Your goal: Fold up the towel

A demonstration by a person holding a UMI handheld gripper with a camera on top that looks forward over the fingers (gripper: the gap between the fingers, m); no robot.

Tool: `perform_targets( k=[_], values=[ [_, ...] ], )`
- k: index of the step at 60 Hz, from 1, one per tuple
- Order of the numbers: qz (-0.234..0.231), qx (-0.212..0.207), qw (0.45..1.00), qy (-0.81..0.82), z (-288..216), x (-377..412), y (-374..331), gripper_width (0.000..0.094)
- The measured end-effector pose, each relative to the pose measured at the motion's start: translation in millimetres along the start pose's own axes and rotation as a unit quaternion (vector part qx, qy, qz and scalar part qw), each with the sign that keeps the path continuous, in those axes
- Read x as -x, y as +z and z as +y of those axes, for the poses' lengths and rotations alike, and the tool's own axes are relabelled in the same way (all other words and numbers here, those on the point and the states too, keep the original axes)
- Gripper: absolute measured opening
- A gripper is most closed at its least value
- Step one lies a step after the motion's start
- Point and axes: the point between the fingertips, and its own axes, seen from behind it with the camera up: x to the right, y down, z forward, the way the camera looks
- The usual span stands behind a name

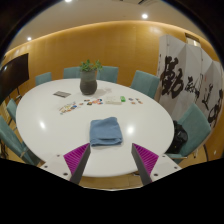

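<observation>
A blue towel [105, 131] lies folded into a small rectangle on the white oval table [60, 125], near its front edge. My gripper [111, 158] hangs above the table's front edge, just short of the towel. Its fingers are wide apart, with the magenta pads [76, 156] at either side and nothing between them. The towel lies just ahead of the fingers, apart from them.
A potted plant [89, 77] stands at the table's far middle, with small cards and objects [68, 105] around it. Teal chairs [192, 127] ring the table. A banner with large black characters [190, 82] stands to the right. A dark screen [14, 72] is to the left.
</observation>
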Motion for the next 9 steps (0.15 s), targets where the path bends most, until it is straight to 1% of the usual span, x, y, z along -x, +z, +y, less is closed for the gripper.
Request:
perform_targets(
  k=[9],
  values=[
    [-0.001, -0.009, 1.0, -0.007, 0.2, 11.5, -17.5, 0.0868]
  ],
)
